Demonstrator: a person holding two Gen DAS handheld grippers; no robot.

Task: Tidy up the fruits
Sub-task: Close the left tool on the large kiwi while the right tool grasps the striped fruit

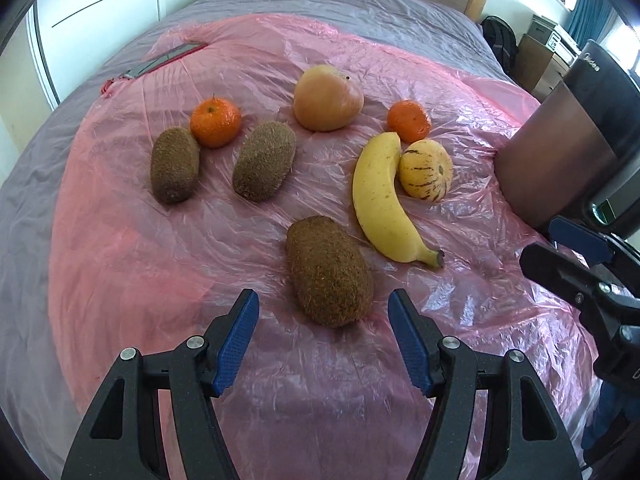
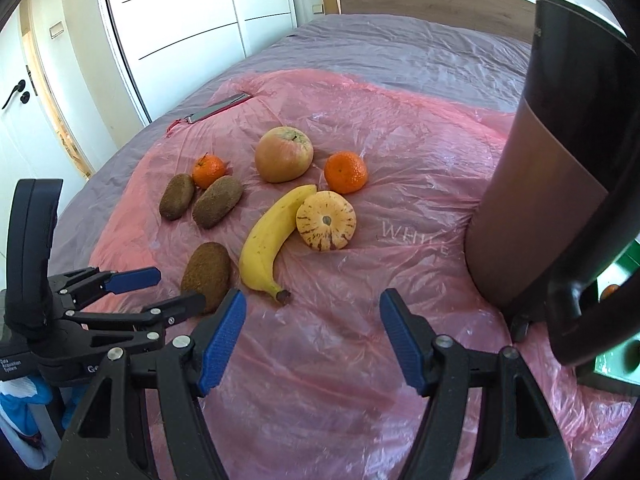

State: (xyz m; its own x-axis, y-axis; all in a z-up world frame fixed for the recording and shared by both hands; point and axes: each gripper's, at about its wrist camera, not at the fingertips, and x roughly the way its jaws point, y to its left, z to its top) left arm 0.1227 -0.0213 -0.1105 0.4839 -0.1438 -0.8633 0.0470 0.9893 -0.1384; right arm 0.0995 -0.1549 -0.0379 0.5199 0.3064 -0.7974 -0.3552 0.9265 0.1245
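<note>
Fruits lie on a pink plastic sheet [image 1: 120, 240] on a bed. The near kiwi [image 1: 328, 272] sits just ahead of my left gripper [image 1: 323, 304], its near end between the open blue pads with a gap on each side. Two more kiwis [image 1: 175, 165] [image 1: 264, 161], two mandarins [image 1: 215, 122] [image 1: 409, 120], an apple [image 1: 326, 98], a banana [image 1: 382, 200] and a yellow striped fruit [image 1: 426, 170] lie beyond. My right gripper [image 2: 313, 298] stands open over bare sheet, short of the banana [image 2: 268, 244]. The left gripper [image 2: 180, 288] shows beside the near kiwi [image 2: 208, 268].
A tall dark appliance [image 2: 560, 184] stands on the right edge of the sheet, with a green container [image 2: 616, 344] behind it. A phone [image 2: 220, 108] lies at the sheet's far left corner. White wardrobe doors and a wooden headboard lie beyond the bed.
</note>
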